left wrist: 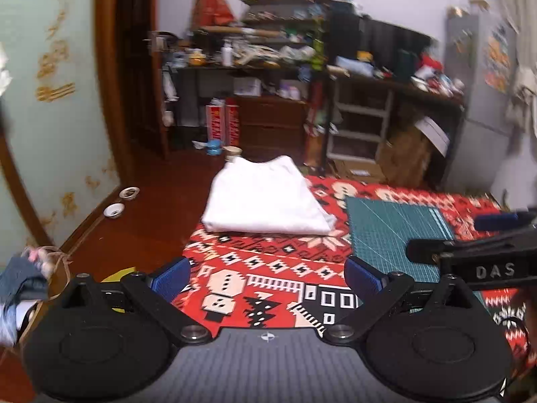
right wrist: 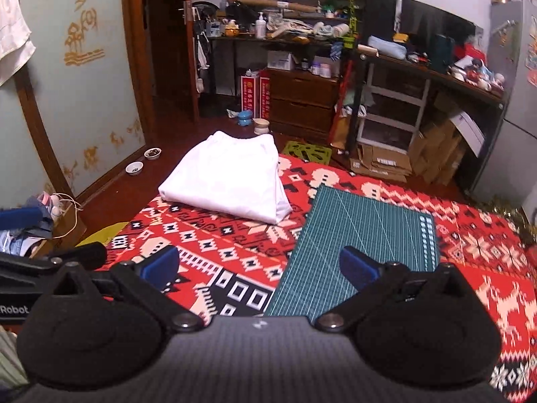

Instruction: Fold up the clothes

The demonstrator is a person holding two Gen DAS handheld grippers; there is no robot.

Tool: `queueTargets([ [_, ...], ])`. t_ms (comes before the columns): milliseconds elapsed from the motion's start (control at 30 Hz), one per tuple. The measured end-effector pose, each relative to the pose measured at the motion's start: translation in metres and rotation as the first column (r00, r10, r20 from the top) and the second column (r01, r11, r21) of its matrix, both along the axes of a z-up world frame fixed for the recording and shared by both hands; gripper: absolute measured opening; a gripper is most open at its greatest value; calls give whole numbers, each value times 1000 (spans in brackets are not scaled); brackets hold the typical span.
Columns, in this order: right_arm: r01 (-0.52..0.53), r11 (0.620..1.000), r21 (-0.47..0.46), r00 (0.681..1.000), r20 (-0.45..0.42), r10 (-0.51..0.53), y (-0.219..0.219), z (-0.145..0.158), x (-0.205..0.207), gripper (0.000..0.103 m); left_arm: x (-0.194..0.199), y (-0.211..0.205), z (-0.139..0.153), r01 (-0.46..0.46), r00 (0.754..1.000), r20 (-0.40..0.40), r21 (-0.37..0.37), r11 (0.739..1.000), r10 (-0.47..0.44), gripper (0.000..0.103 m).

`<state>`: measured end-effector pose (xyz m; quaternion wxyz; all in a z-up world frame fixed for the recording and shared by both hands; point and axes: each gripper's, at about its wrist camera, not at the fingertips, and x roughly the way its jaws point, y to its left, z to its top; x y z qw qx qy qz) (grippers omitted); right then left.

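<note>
A folded white garment (left wrist: 265,198) (right wrist: 228,178) lies flat at the far left end of the red patterned blanket (left wrist: 268,268) (right wrist: 470,252). My left gripper (left wrist: 266,273) hovers over the blanket well short of the garment, its blue pads wide apart with nothing between them. My right gripper (right wrist: 260,265) hangs open too, above the blanket and the near edge of a green cutting mat (right wrist: 362,231) (left wrist: 392,231). In the left wrist view the right gripper's black body crosses the right edge; in the right wrist view the left gripper shows at the left edge.
A heap of clothes (right wrist: 30,231) lies on the floor at the left. Two small bowls (right wrist: 142,161) sit by the wall. Cluttered desks and shelves (right wrist: 302,33), a drawer unit (right wrist: 392,114) and cardboard boxes (right wrist: 433,154) line the far side.
</note>
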<state>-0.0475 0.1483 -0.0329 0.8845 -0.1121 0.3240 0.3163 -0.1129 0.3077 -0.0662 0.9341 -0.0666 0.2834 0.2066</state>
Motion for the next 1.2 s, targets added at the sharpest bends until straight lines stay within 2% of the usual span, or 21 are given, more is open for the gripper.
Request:
queueTargets([
  [100, -19, 1000, -20, 999, -48, 18, -6, 3, -12, 103, -11, -7, -2, -25, 1000, 9, 19, 999, 25, 99],
  [167, -15, 999, -29, 998, -59, 13, -10, 2, -19, 103, -15, -10, -4, -16, 1000, 7, 3, 1000, 16, 99],
  [300, 32, 995, -90, 999, 20, -30, -10, -3, -38, 103, -17, -14, -5, -23, 1000, -8, 9, 1000, 23, 99],
  [400, 67, 995, -77, 996, 58, -62, -16, -1, -48, 103, -17, -13, -5, -44, 999, -4, 7, 999, 44, 99],
  [600, 127, 991, -52, 991, 56, -124, -26, 0, -42, 103, -18, -15, -7, -60, 998, -1, 11, 998, 60, 99],
  [800, 113, 992, -63, 993, 51, -110, -21, -4, -42, 103, -17, -16, -9, -59, 998, -12, 15, 998, 60, 99],
  [1033, 99, 993, -60, 995, 5, -98, -17, -11, -37, 103, -18, -14, -10, -68, 998, -17, 15, 998, 68, 99],
  [1200, 101, 993, -65, 995, 14, -100, -13, -13, -38, 103, -18, -15, -11, -69, 997, -18, 20, 997, 69, 99],
])
